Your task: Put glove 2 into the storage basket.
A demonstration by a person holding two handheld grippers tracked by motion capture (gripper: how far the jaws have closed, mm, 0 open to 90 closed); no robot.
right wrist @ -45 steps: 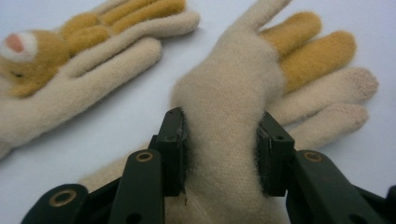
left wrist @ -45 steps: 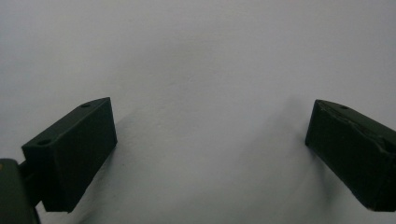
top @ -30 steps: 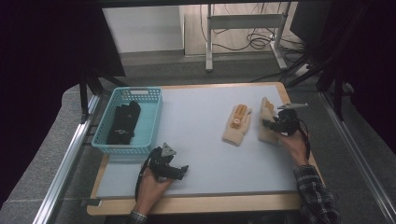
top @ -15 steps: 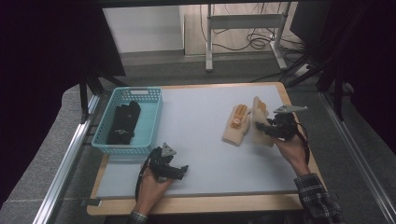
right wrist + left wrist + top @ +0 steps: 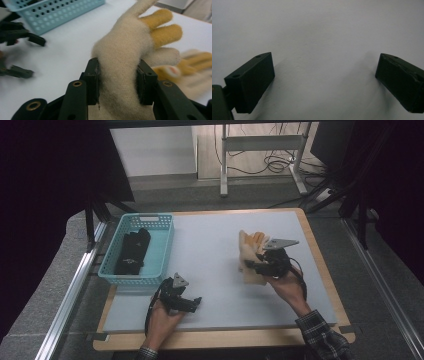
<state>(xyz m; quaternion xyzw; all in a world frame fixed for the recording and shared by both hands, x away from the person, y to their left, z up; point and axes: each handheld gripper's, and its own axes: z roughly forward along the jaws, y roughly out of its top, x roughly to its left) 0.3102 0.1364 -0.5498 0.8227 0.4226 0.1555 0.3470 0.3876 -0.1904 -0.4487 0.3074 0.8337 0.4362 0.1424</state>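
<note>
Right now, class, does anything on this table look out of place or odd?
Nothing is spilled or broken. One cream glove hangs bunched between the right gripper jaws, lifted off the table, while its partner glove lies flat behind. The blue basket holds dark items.

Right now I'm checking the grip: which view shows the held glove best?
The right gripper view: the cream glove fills it, squeezed between the jaws of the right gripper. The high view shows it small, partly hidden.
</note>
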